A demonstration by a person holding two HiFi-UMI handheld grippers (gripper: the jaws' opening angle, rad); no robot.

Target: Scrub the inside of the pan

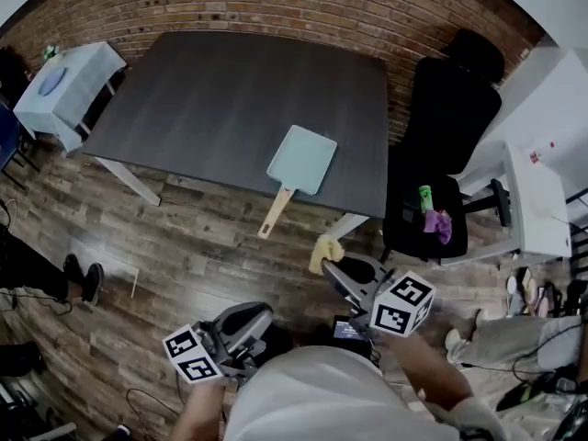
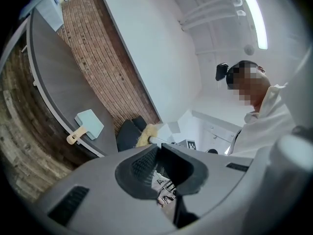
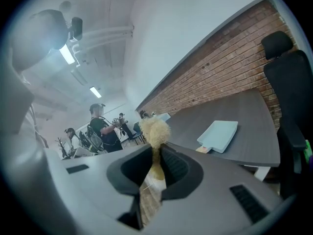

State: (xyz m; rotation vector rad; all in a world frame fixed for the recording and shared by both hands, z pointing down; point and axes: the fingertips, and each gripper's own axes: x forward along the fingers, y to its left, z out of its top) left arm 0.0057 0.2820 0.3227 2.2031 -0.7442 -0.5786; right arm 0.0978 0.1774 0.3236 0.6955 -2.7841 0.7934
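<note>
A pale blue square pan (image 1: 302, 160) with a wooden handle (image 1: 276, 212) lies empty near the front right edge of the dark table (image 1: 230, 90). Both grippers hang over the wooden floor, short of the table. My right gripper (image 1: 334, 267) is shut on a fluffy yellow scrubber (image 1: 323, 251), whose head sticks out past the fingertips toward the pan. In the right gripper view the scrubber (image 3: 155, 130) is pinched in the gripper (image 3: 156, 152), with the pan (image 3: 218, 135) beyond. My left gripper (image 1: 250, 321) is shut and empty; its own view shows the pan (image 2: 89, 123) far off.
A black office chair (image 1: 447, 118) stands right of the table, with a green and a purple item (image 1: 432, 214) on its seat. A white desk (image 1: 537, 186) is further right and a small white table (image 1: 66, 83) at back left. Brick wall behind. People stand in the distance (image 3: 100, 129).
</note>
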